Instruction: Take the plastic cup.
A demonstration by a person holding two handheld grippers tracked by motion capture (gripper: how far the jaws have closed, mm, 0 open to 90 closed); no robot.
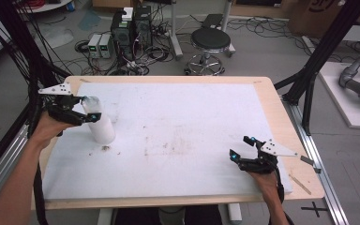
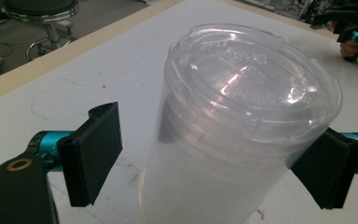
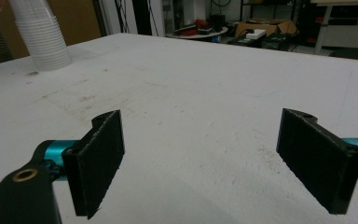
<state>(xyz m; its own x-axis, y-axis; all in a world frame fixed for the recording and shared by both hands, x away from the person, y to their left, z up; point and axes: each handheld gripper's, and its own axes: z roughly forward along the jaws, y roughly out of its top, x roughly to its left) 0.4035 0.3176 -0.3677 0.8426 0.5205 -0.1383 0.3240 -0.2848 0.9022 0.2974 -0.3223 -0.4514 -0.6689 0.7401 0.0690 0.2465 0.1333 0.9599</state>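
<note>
A stack of clear plastic cups (image 1: 101,125) stands upside down on the white table cover (image 1: 183,117) at the left. My left gripper (image 1: 93,108) straddles the top of the stack, jaws open. In the left gripper view the stack (image 2: 242,116) sits between the pads; a gap shows beside the left pad (image 2: 95,156), while the right pad (image 2: 328,175) sits close against the stack's rim. My right gripper (image 1: 240,146) hovers low at the front right, open with nothing between its jaws (image 3: 214,163). From there the stack (image 3: 39,37) shows far off at the upper left.
The wooden table edge (image 1: 290,140) frames the white cover. A small piece of debris (image 1: 106,148) lies just in front of the stack. Behind the table are a stool (image 1: 211,42), computer boxes (image 1: 131,28) and cables on the floor. Black frame posts (image 1: 318,61) stand at the right.
</note>
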